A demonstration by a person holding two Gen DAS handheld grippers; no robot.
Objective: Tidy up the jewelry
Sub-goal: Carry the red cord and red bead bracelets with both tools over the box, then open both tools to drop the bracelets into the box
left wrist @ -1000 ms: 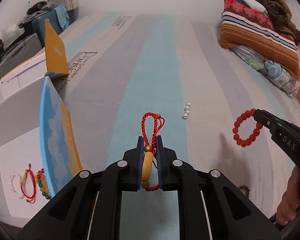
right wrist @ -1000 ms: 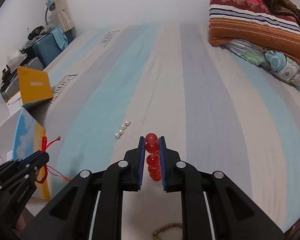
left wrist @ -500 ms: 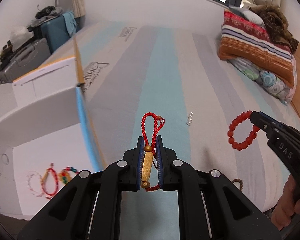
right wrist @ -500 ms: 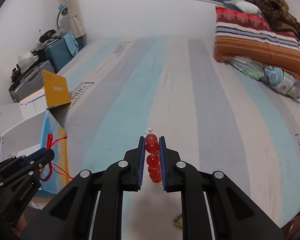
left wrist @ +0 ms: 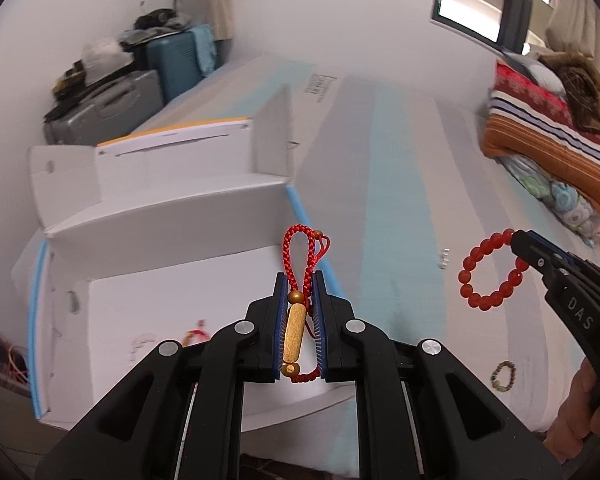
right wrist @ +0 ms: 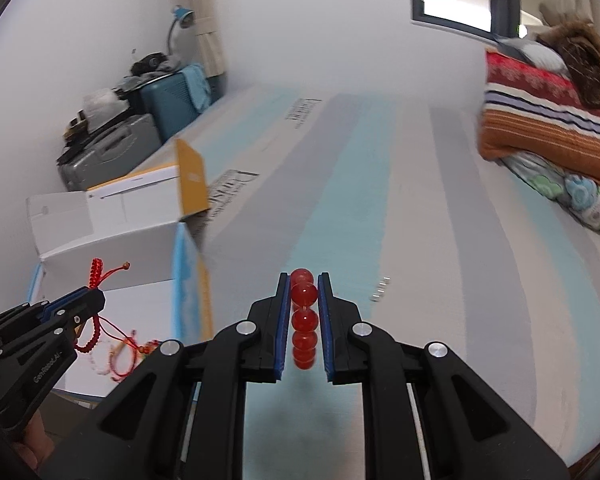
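Observation:
My left gripper [left wrist: 298, 280] is shut on a red cord bracelet [left wrist: 300, 256] with a long wooden bead, held in the air over the near edge of an open white box [left wrist: 172, 280]. It also shows in the right wrist view [right wrist: 94, 298]. My right gripper [right wrist: 304, 280] is shut on a red bead bracelet [right wrist: 303, 316], held above the striped bed; in the left wrist view the bracelet [left wrist: 488, 268] hangs as a ring from that gripper [left wrist: 518, 240]. Several bracelets [right wrist: 120, 354] lie on the box floor.
Small pearl pieces [right wrist: 380, 290] and a brown bead bracelet [left wrist: 504, 376] lie on the striped bed sheet [right wrist: 440, 240]. The box's raised flaps [left wrist: 272, 140] stand at its far side. Pillows [left wrist: 548, 128] are at the right, suitcases [left wrist: 112, 100] beyond the box.
Both grippers have risen and swung left with their bracelets. The left one has moved from over the sheet to over the open box.

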